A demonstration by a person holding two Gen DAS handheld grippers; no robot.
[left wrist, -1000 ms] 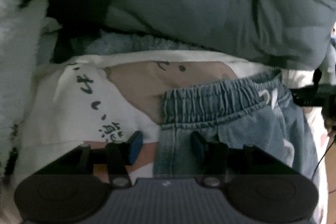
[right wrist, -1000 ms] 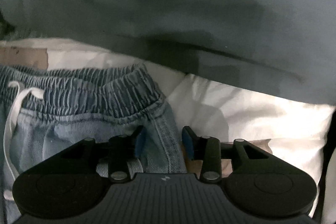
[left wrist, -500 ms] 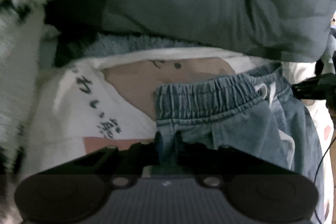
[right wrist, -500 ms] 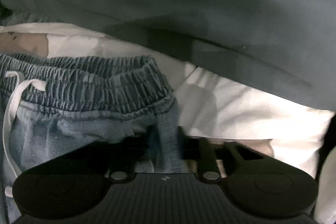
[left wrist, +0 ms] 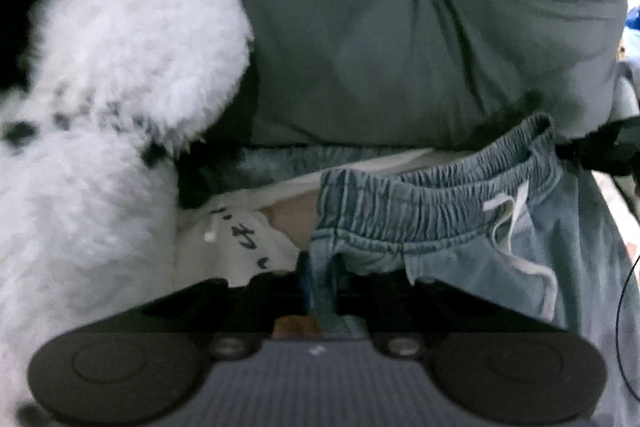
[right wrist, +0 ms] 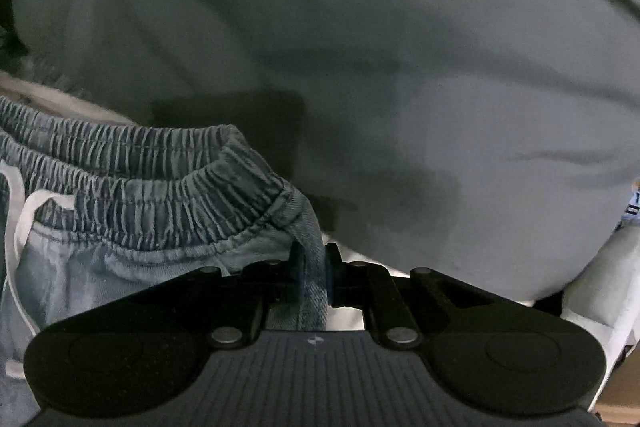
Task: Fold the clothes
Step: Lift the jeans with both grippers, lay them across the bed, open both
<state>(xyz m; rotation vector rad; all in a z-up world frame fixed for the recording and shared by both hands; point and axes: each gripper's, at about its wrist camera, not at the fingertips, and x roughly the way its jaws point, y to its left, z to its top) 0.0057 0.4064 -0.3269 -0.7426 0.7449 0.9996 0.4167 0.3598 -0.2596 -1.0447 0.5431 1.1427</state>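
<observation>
Light blue denim shorts (left wrist: pixel 460 259) with an elastic waistband and a white drawstring (left wrist: pixel 516 227) are lifted off the bed. My left gripper (left wrist: pixel 320 279) is shut on the shorts' left side seam just below the waistband. In the right wrist view the same shorts (right wrist: pixel 132 259) hang to the left, and my right gripper (right wrist: pixel 312 275) is shut on their right side seam under the waistband (right wrist: pixel 160 183). The waistband stretches between the two grippers, and the right gripper's dark body (left wrist: pixel 608 147) shows at the far right of the left wrist view.
A big grey-green quilt (left wrist: pixel 400 47) bulges right behind the shorts and fills the right wrist view (right wrist: pixel 360 47). A fluffy white plush item (left wrist: pixel 100 107) crowds the left. A white printed cloth (left wrist: pixel 244 247) lies underneath. A thin black cable (left wrist: pixel 624 327) hangs at the right.
Both grippers were open around the shorts' side seams one second ago, then closed on them. Since then the shorts have risen off the white cloth and the view has tilted up.
</observation>
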